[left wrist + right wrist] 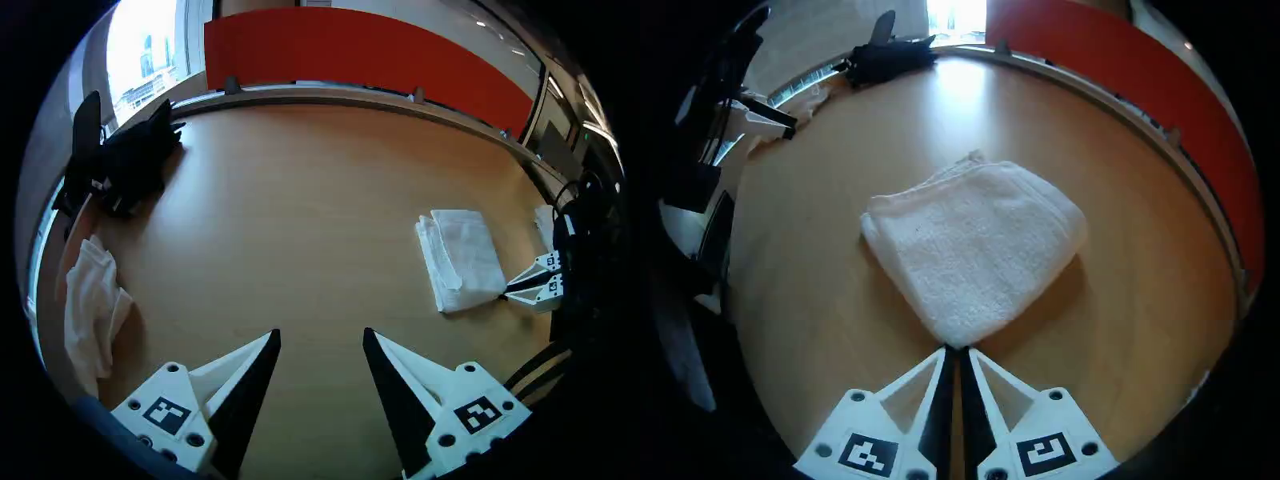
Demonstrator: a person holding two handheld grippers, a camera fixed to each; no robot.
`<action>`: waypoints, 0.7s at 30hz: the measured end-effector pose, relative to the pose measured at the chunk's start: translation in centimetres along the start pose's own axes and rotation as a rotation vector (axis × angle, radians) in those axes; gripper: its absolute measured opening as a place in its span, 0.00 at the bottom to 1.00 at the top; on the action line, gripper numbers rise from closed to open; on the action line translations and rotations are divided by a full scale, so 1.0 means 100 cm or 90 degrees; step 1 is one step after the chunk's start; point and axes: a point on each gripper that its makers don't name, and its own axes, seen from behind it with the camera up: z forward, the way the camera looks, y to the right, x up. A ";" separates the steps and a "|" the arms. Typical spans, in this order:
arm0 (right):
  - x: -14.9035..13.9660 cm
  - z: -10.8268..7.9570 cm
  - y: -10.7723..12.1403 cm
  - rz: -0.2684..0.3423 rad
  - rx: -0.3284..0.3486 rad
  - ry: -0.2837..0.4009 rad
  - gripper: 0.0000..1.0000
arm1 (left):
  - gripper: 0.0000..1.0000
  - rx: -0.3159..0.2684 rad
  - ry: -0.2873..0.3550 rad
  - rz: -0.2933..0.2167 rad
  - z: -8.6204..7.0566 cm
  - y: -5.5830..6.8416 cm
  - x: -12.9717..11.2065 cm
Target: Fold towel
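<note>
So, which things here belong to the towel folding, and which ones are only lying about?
For the job:
- folded white towel
- right tool, shut at the towel's near corner
- left tool, open, over bare table

Lying about:
- crumpled white cloth at the table edge, perhaps another towel
- black bundle
- red partition

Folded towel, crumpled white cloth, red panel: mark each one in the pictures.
folded towel (972, 248), right gripper view, middle of its top face.
crumpled white cloth (92, 308), left gripper view, its bunched middle.
red panel (360, 52), left gripper view, centre of its front face.
</note>
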 end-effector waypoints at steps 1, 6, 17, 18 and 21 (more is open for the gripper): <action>0.001 -0.001 0.000 -0.002 -0.001 0.000 0.04 | 0.75 0.000 0.000 0.000 0.000 0.000 0.000; 0.009 -0.008 0.003 -0.011 -0.007 0.008 0.04 | 0.75 0.000 0.001 0.000 0.001 -0.001 -0.001; 0.061 -0.045 0.023 -0.078 -0.033 0.035 0.04 | 0.75 -0.007 0.014 -0.005 0.002 0.002 0.003; 0.067 -0.048 0.025 -0.087 -0.036 0.038 0.04 | 0.75 -0.008 0.016 -0.005 0.002 0.003 0.004; 0.088 -0.060 0.031 -0.113 -0.046 0.050 0.04 | 0.76 -0.010 0.025 -0.006 0.001 0.005 0.008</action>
